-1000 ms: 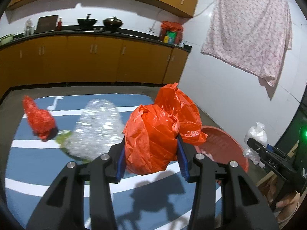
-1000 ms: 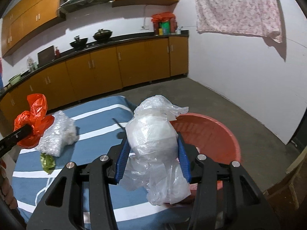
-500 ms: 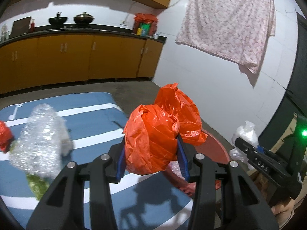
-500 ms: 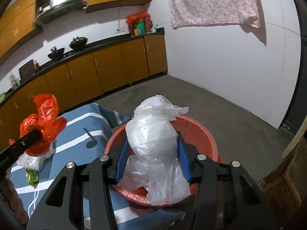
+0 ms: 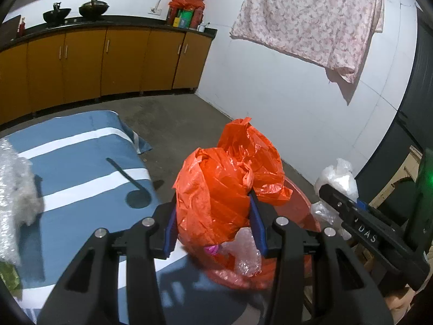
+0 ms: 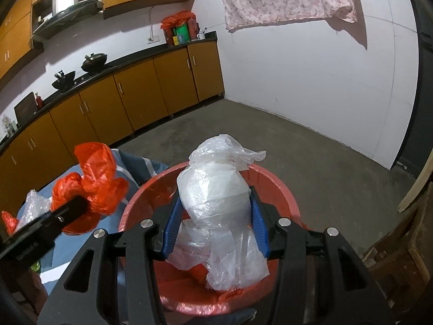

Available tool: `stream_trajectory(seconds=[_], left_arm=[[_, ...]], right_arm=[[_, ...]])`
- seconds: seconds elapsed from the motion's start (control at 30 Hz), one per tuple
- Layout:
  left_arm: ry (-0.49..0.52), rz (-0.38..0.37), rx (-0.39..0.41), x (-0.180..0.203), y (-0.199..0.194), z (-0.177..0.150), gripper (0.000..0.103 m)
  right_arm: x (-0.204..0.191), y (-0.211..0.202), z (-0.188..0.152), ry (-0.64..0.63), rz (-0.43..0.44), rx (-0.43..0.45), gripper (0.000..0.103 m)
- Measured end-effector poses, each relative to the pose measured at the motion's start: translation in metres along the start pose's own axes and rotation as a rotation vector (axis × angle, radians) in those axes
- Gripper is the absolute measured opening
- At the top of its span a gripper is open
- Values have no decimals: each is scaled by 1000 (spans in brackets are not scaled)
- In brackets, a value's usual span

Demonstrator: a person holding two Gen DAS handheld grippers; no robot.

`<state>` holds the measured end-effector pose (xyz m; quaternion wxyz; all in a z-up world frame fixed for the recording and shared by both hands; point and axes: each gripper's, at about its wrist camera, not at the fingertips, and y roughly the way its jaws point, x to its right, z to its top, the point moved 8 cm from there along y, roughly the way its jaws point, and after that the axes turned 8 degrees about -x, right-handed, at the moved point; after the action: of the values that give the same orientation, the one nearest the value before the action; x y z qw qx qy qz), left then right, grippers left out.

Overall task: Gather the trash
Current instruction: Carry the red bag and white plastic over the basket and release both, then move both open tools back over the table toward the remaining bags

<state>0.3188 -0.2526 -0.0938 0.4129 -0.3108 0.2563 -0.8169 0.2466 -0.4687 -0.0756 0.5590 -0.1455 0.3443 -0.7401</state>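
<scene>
My left gripper [image 5: 213,223] is shut on a crumpled orange plastic bag [image 5: 216,189], its blue pads pressing both sides; the same orange bag [image 6: 89,187] shows at the left of the right wrist view. My right gripper [image 6: 215,223] is shut on a bundle of clear plastic wrap [image 6: 213,197], held above the red basin [image 6: 273,187]. The red basin [image 5: 305,211] lies just beyond the orange bag in the left wrist view, with bubble wrap [image 5: 243,254] and a pink scrap inside it. The right gripper's side with its clear bundle [image 5: 338,178] appears at the right there.
A blue mat with white stripes [image 5: 81,162] covers the floor at left, with bubble wrap [image 5: 16,195] and a green scrap [image 5: 9,276] on it. Orange cabinets [image 6: 140,97] line the far wall. A patterned cloth [image 5: 311,16] hangs on the white wall. Wooden pieces [image 6: 400,260] stand at right.
Both grippers have swung right, away from the mat and toward the red basin, each keeping its bundle. The right gripper now hangs over the basin; the bubble wrap slid to the left edge.
</scene>
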Motion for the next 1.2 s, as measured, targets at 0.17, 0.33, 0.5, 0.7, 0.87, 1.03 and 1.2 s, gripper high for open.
stream_trajectory(seconds=[0.17,0.33,0.5,0.7,0.87,1.03,1.2], left_arm=[[9,-29,-33,10,21,2,47],[2,-36,-57,9,34,0,58],[-35,-31,-66,-5,32,-6,66],[-55,44,-3,-30,-2,-11,81],[-46,147,58,-55,-45,-23,86],[-93,285,115,-109,-103,-46,88],[-177,443,164,-172,-166,-73,88]], right_arm=[[3,2,14,49,54,17,52],[9,2,20,87,72,34,66],[18,-5,15,97,28,61,84],[15,-11,8,52,-68,79,98],[-17,-11,0,-68,-83,45,100],[-66,-16,-7,-138,23,37,101],[-135,-20,-21,-218,147,11,101]])
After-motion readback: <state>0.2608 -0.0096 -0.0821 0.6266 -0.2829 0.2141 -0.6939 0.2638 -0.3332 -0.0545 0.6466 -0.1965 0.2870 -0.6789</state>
